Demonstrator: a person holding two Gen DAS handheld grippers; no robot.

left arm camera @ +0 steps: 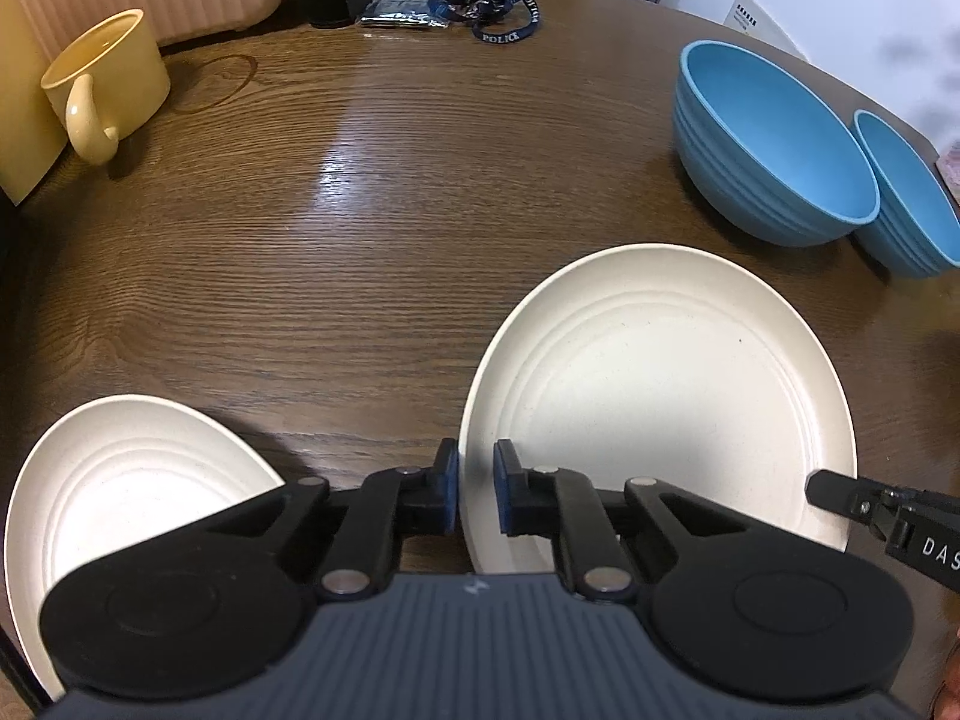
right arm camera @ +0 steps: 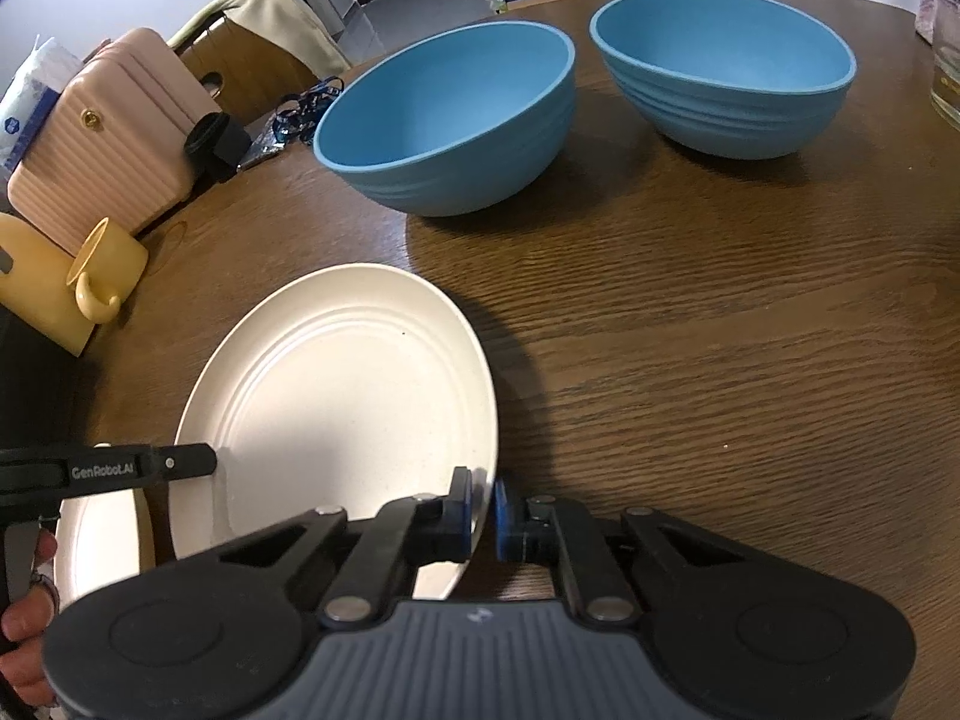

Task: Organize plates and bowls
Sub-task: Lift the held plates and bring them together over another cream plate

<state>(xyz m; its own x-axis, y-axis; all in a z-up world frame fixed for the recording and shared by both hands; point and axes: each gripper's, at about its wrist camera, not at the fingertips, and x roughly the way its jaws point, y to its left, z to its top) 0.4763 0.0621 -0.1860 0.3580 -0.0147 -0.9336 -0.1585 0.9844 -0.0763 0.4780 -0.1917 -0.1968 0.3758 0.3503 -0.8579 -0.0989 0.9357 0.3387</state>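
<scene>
plate (left arm camera: 660, 396): near worktop (left arm camera: 360, 210) edge, raised on its rim | left tongs (left arm camera: 477, 492) and right tongs (right arm camera: 485, 513) clamp opposite rims, likely to carry it level | second plate (left arm camera: 120, 480) left; bowls (right arm camera: 444, 120) beyond

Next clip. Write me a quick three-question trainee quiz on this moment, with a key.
1. True or false: the left tool and the right tool are both shut on opposite rims of the same round cream plastic plate.
2. How many ribbed blue bowls stand on the dark wooden table? A one, B two, C three.
3. Fill in: in the left wrist view, the second cream plate lies to the ____ of the gripped one.
Key: 1 true. 2 B. 3 left.
</scene>
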